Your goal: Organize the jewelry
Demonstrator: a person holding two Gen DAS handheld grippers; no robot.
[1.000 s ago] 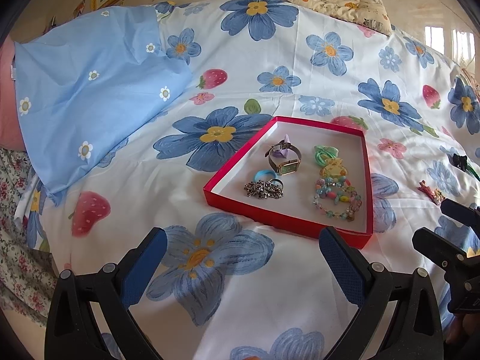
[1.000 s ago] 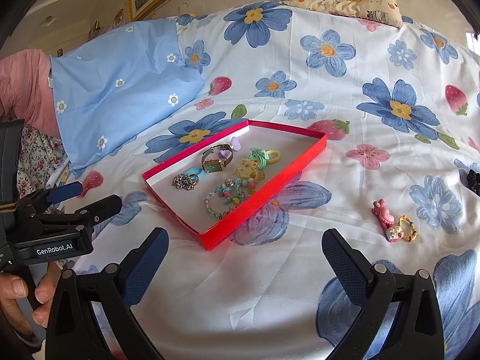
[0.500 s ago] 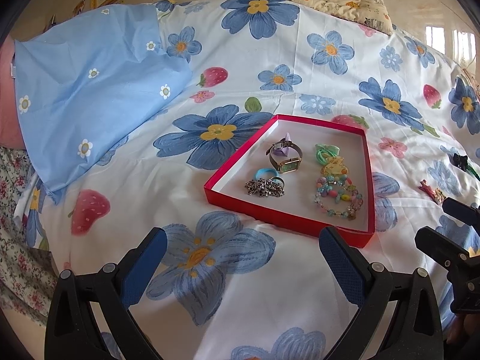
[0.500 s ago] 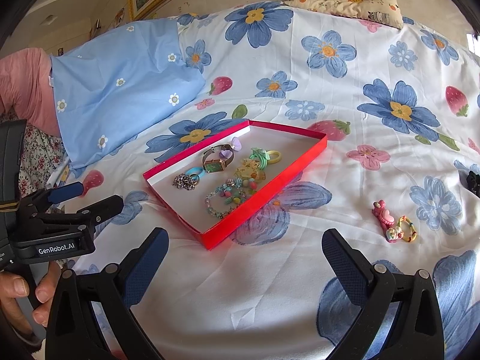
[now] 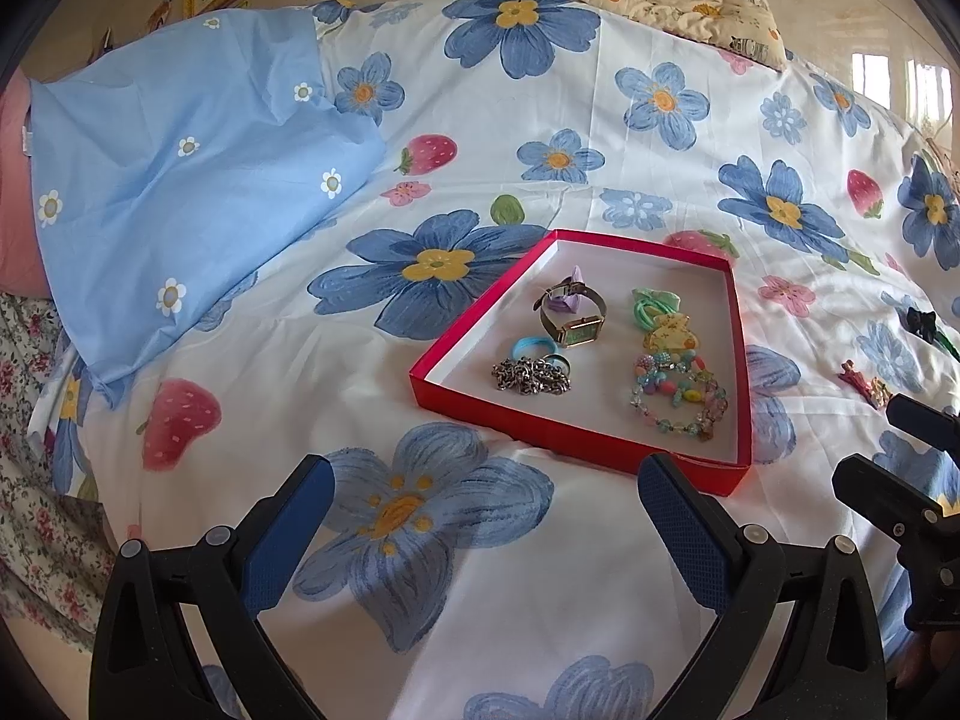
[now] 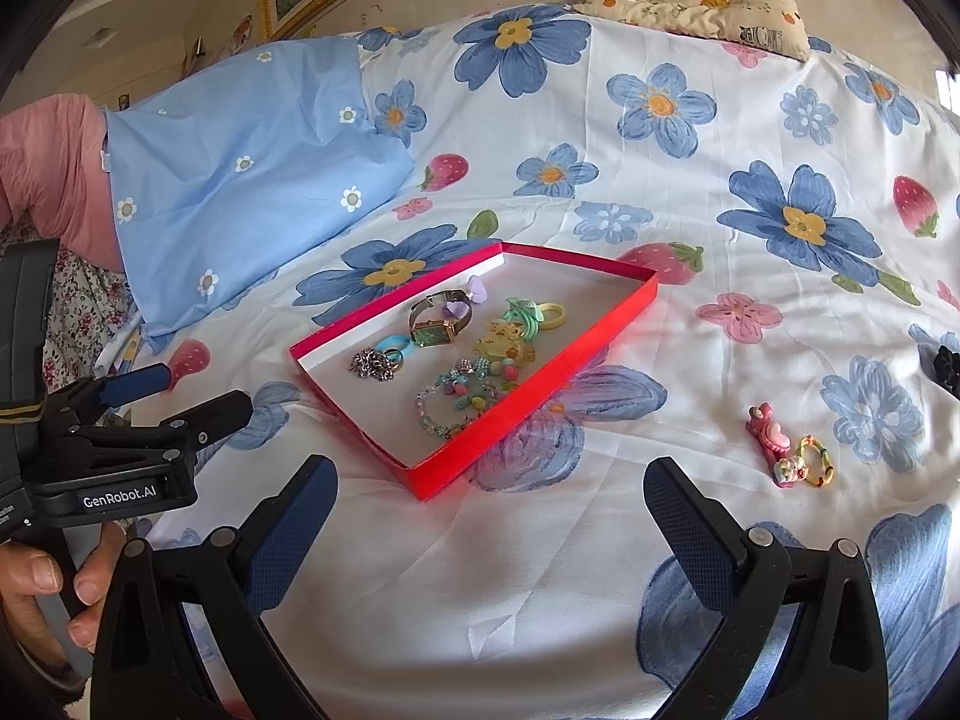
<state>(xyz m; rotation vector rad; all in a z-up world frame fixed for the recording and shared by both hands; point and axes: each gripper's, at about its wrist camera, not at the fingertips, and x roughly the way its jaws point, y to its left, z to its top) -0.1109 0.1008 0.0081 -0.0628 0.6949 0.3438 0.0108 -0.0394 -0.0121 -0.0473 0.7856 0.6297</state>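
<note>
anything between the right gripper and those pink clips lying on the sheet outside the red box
Nothing visible. The right gripper is open and empty, and only bare flowered sheet lies between it and the pink clips. The red box sits off to the left of that path, apart from the clips.

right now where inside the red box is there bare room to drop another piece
The red box has bare floor along its far end, beyond the watch and green ties. The near right corner is crowded by the bead bracelet.
</note>
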